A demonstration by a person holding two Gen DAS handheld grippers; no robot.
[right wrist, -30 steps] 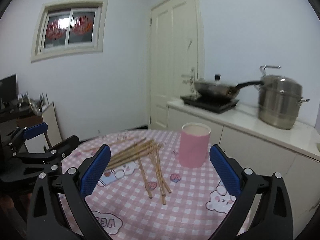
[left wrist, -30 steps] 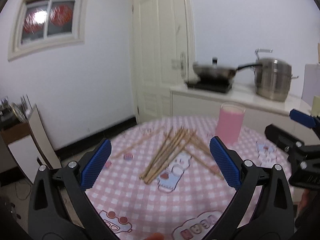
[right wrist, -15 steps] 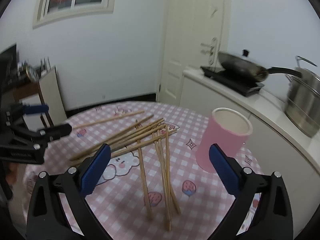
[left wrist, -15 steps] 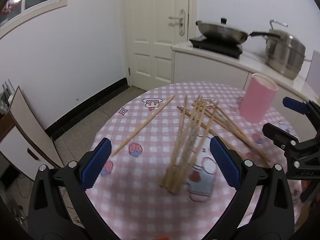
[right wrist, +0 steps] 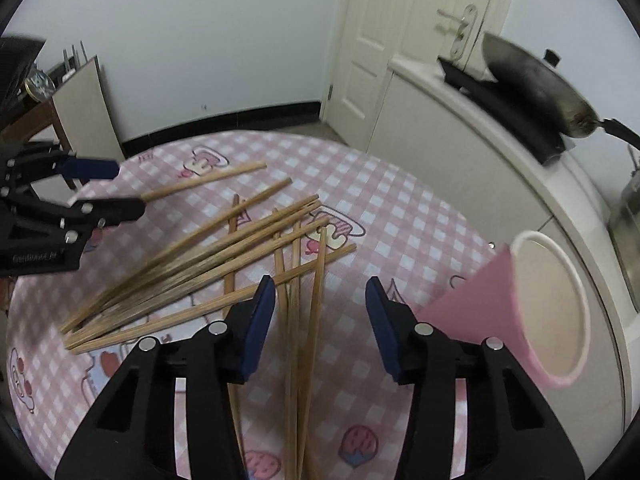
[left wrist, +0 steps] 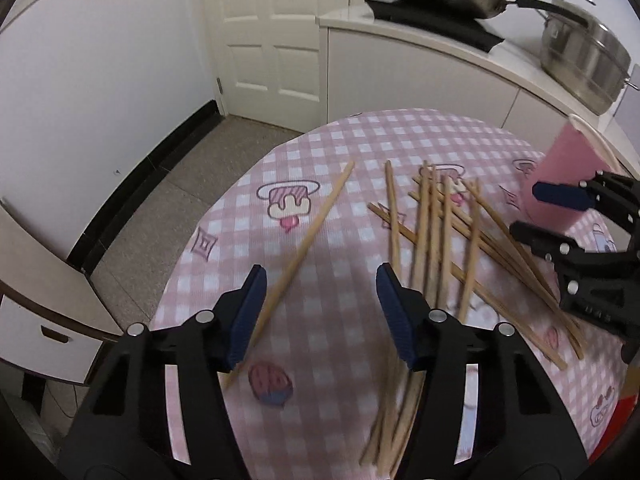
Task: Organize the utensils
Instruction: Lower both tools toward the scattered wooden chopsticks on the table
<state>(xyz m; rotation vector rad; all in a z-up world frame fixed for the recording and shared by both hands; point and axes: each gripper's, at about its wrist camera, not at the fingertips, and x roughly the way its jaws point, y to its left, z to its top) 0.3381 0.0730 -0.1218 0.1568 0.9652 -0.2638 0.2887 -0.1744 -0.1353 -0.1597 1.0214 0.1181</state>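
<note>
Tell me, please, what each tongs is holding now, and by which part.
Nothing is held. The left tongs and right tongs are closing above the loose wooden chopsticks on the pink checked tablecloth, pads touching none.

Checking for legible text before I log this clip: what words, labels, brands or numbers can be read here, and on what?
Nothing reads cleanly.
Left gripper, jaws closing with a lone chopstick between them: white brand lettering on its body, blurred.
Right gripper, jaws closing around chopsticks: white lettering, too small.
Tablecloth: pink printed lettering, blurred.
Pink cup: none.
</note>
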